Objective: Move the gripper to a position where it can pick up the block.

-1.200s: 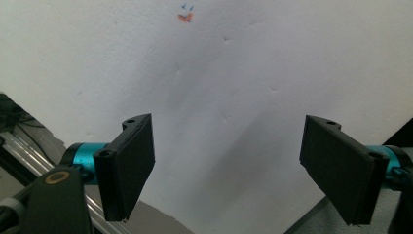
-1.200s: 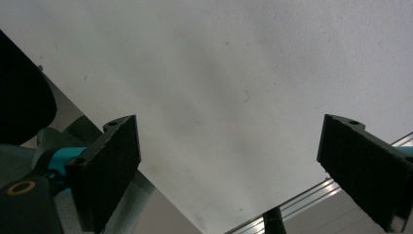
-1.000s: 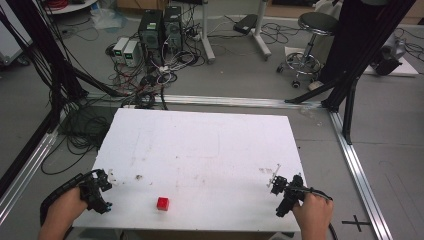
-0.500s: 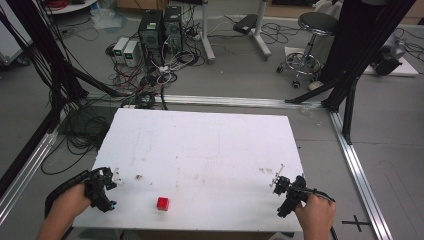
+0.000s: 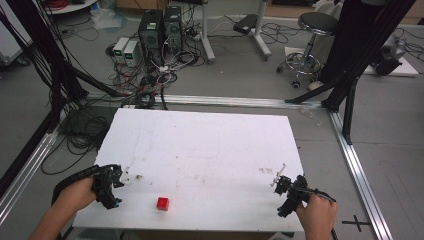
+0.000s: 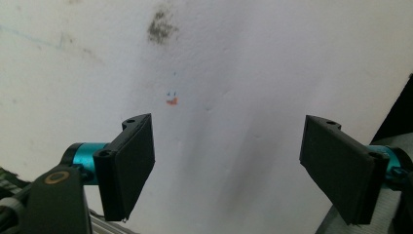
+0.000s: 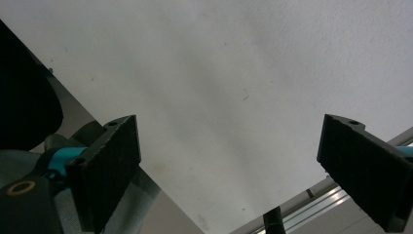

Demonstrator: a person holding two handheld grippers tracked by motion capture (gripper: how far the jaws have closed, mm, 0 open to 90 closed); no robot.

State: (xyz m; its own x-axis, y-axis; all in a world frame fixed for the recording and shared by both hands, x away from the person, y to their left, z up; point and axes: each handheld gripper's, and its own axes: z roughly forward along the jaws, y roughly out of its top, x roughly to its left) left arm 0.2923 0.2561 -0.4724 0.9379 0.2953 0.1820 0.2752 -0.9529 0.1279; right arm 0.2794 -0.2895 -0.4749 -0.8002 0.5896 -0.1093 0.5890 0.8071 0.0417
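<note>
A: Red cube [image 5: 162, 203], one item, small. Location: white worktop [image 5: 210, 150], near edge, about 7 o'clock from the board's centre. Standing free, nothing touching it.

B: Left hand-held gripper [image 5: 111, 186]?

A: Near-left corner, at 9 o'clock from the cube, near it but apart. Jaws spread wide in the left gripper view, bare stained worktop between them. Holding nothing.

B: Right hand-held gripper [image 5: 286, 191]?

A: Near-right corner, at 3 o'clock from the cube, well apart. Jaws likewise released, empty.

B: Step in hand?

A: Judged as the approach; no grasp made. The left unit is the closer candidate.

B: Next move calls for?

A: Probably swinging the left unit toward 3 o'clock, lowering its open jaws astride the cube, squaring them to two opposite faces, then closing.
</note>
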